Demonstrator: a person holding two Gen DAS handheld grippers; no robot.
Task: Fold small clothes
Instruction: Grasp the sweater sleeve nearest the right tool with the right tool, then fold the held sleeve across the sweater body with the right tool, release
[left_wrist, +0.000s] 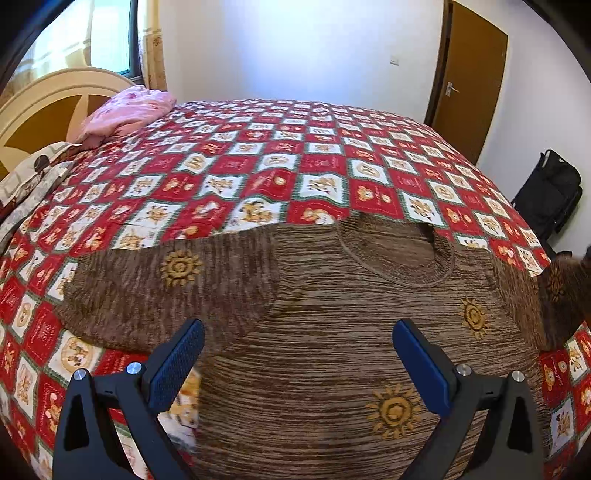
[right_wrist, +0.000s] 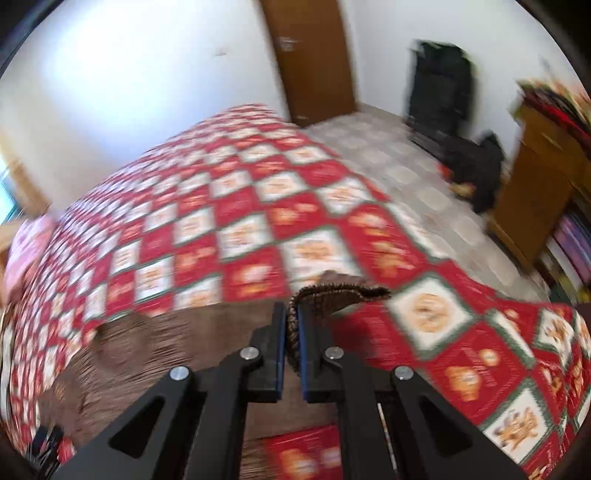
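Observation:
A small brown knit sweater (left_wrist: 332, 314) with yellow sun motifs lies spread flat on a red and white patchwork quilt (left_wrist: 258, 166), neckline toward the far side. My left gripper (left_wrist: 297, 328) hovers open above its chest, nothing between the blue pads. At the right edge of the left wrist view one sleeve (left_wrist: 557, 291) is lifted off the bed. In the blurred right wrist view my right gripper (right_wrist: 291, 314) is shut on that sleeve's cuff (right_wrist: 340, 293), which sticks out past the fingertips above the quilt (right_wrist: 240, 221). The sweater's body (right_wrist: 166, 339) trails to the left below.
A pink bundle (left_wrist: 129, 110) and a grey patterned cloth (left_wrist: 33, 177) lie near the headboard (left_wrist: 48, 99). A brown door (left_wrist: 469, 81) and a black bag (left_wrist: 550, 192) stand past the bed. The right wrist view shows tiled floor (right_wrist: 417, 177) and a wooden cabinet (right_wrist: 535, 177).

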